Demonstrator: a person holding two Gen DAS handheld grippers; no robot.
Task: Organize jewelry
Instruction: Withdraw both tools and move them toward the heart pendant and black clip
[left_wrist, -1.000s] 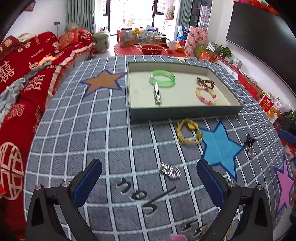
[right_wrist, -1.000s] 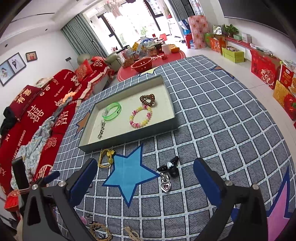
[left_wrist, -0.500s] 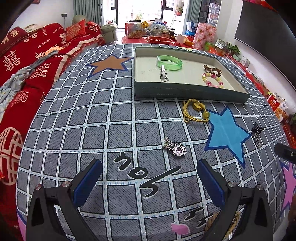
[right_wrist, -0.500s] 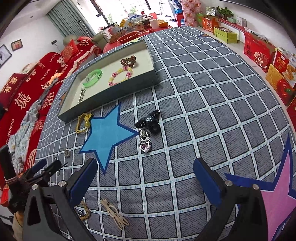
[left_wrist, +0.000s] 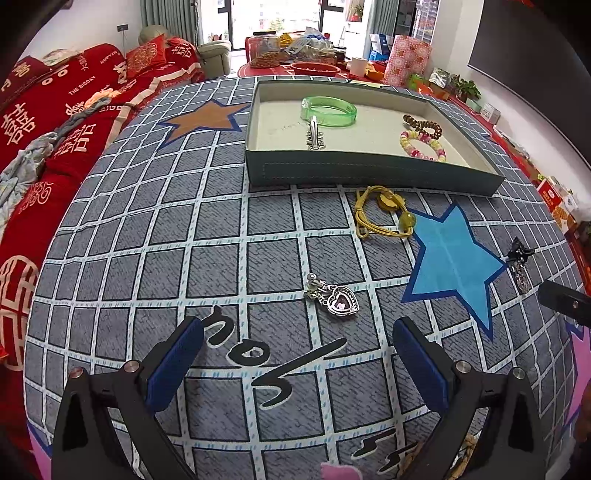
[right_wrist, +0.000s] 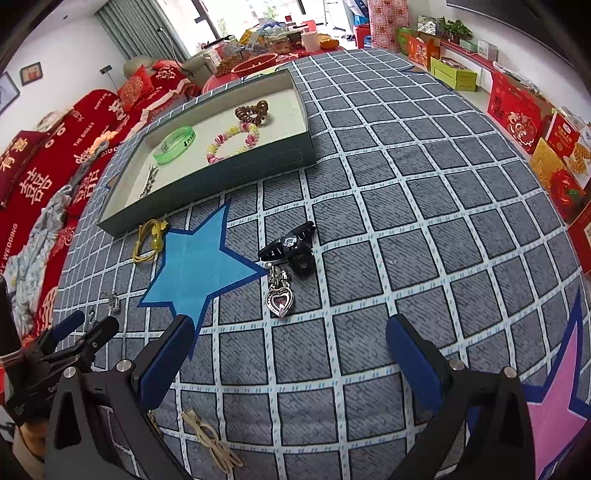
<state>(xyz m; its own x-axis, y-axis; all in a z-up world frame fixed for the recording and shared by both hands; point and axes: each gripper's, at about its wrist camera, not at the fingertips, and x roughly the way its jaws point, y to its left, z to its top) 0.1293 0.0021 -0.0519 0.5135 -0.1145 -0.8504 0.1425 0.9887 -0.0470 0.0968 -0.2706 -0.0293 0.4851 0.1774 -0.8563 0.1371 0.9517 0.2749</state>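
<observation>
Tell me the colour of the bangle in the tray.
Translucent green bangle, clearest in the left wrist view.

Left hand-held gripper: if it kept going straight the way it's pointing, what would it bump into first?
Most likely the heart pendant, lying on the cloth just ahead between the open fingers of the left hand-held gripper; depth is hard to judge.

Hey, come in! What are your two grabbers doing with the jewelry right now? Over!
Left gripper open over heart pendant. Right gripper open over second heart pendant; black hair claw touches it.
</observation>
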